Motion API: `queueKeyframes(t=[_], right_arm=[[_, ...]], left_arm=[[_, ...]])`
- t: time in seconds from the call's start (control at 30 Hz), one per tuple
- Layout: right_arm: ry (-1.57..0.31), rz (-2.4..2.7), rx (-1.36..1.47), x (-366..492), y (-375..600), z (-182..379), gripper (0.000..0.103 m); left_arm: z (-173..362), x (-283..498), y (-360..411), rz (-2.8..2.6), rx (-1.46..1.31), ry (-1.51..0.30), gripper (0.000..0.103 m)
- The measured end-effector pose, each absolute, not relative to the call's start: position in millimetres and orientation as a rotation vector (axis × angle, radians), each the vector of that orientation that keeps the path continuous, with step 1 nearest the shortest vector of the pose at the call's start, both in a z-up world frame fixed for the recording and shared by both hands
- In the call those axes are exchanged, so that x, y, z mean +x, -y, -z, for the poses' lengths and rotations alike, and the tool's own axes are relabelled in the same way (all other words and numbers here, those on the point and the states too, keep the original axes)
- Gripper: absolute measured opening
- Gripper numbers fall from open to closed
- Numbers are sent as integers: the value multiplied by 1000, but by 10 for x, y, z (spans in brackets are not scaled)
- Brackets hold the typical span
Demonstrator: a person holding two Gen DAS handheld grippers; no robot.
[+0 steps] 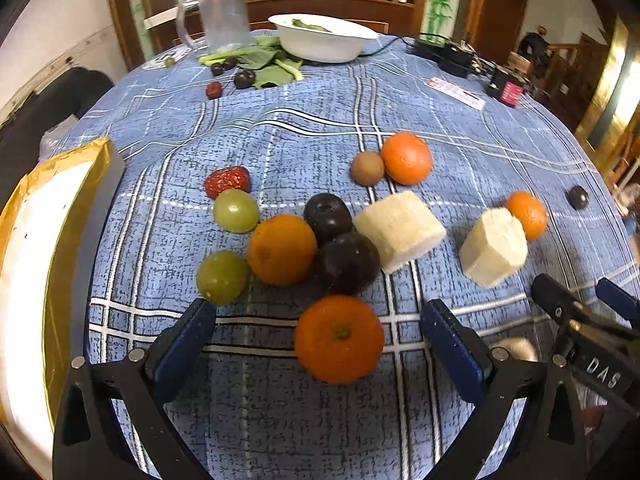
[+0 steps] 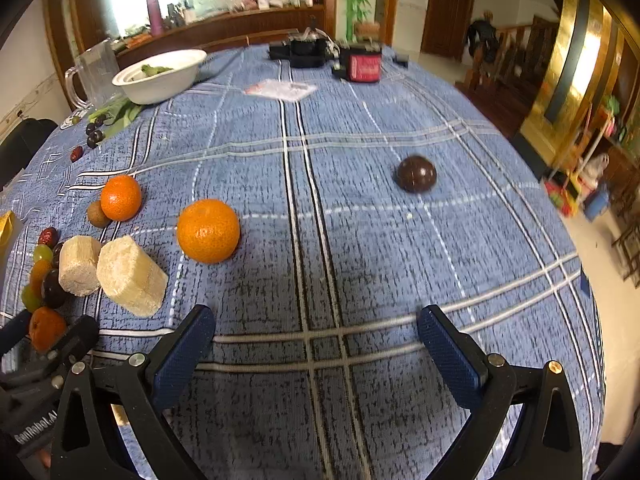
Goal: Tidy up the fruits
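Fruit lies on the blue checked tablecloth [image 1: 304, 136]. My left gripper [image 1: 318, 316] is open, its blue fingers either side of a tangerine [image 1: 339, 339] without touching it. Beyond lie another tangerine [image 1: 281, 249], two dark plums [image 1: 346, 262], two green grapes [image 1: 235, 210], a red date [image 1: 227, 180], two pale banana chunks [image 1: 400, 229], a kiwi berry [image 1: 367, 167] and a third tangerine [image 1: 407, 157]. My right gripper [image 2: 316, 324] is open and empty above bare cloth. Ahead of it lie a tangerine [image 2: 208, 230] and a dark round fruit [image 2: 416, 174].
A gold-rimmed white box [image 1: 44, 240] stands at the left table edge. At the far side stand a white bowl [image 1: 320, 38], a clear jug [image 1: 222, 16], leafy greens [image 1: 260, 62] with small dark fruits, and black electronics [image 2: 308, 52]. The right gripper shows in the left wrist view [image 1: 584, 308].
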State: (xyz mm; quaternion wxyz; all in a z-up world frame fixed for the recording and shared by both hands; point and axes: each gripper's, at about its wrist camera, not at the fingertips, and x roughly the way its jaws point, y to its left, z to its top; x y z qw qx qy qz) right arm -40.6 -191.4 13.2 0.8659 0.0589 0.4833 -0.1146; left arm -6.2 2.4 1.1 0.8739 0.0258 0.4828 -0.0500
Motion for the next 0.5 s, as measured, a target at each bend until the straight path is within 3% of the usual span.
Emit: queueKeyframes(t=[0.23, 0.37, 0.5], right_arm=[[-1013, 228, 110, -485, 1856, -124, 102], [-1039, 257, 134, -535, 1882, -148, 102], [-912, 249, 239, -893, 1881, -436, 101]], left_arm=[[-151, -342, -171, 155, 13, -1038, 103], [-583, -775, -389, 127, -6, -834, 103], [-905, -1156, -636, 126, -42, -686, 103]])
